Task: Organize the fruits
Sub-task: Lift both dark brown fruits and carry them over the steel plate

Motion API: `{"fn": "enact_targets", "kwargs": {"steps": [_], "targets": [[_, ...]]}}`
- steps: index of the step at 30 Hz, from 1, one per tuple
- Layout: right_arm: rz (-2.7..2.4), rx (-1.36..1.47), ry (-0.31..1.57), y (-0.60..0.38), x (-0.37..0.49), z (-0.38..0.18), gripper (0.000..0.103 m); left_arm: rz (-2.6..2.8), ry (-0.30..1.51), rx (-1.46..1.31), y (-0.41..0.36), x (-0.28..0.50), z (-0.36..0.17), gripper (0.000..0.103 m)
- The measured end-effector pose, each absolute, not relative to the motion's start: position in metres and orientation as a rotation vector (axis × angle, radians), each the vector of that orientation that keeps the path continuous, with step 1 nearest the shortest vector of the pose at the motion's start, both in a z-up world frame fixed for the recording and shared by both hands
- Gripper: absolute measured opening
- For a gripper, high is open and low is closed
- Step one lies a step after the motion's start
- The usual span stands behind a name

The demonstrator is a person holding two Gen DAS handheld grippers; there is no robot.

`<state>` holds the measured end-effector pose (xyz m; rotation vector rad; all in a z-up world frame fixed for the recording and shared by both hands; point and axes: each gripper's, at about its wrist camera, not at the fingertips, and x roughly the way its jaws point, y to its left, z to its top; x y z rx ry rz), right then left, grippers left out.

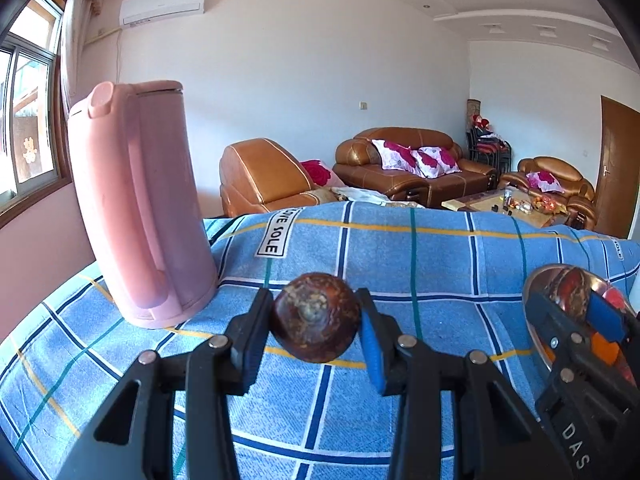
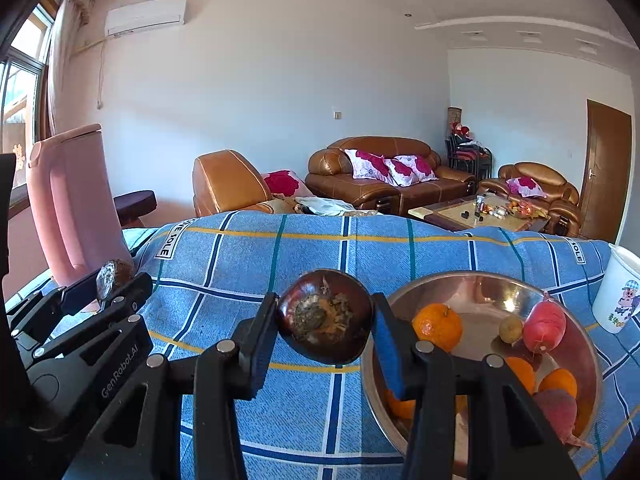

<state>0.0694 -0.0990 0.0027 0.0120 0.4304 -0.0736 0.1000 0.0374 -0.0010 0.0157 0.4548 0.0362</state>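
My left gripper [image 1: 317, 320] is shut on a dark brown round fruit [image 1: 317, 317] and holds it above the blue checked cloth; it also shows in the right wrist view [image 2: 108, 280] at the left. My right gripper [image 2: 325, 320] is shut on a second dark brown fruit [image 2: 325, 316], just left of a metal bowl [image 2: 400, 380]. The bowl holds oranges [image 2: 437, 326], a red fruit [image 2: 545, 327] and a small yellowish fruit [image 2: 511, 329]. In the left wrist view the right gripper [image 1: 576, 304] sits over the bowl [image 1: 534, 284] at the right edge.
A tall pink kettle [image 1: 140, 208] stands on the cloth at the left. A white cup [image 2: 618, 292] stands to the right of the bowl. Beyond the table edge are brown leather sofas [image 1: 412, 168] and a coffee table [image 2: 480, 212].
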Motion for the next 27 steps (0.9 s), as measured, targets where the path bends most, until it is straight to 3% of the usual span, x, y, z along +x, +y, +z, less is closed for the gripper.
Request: {"fn": "enact_targets", "kwargs": {"steps": [27], "targets": [[-0.087,0.000,0.417,-0.102,0.023,0.004,0.048,0.046,0.404,-0.027,0.037,0.043,0.002,0.043]]}}
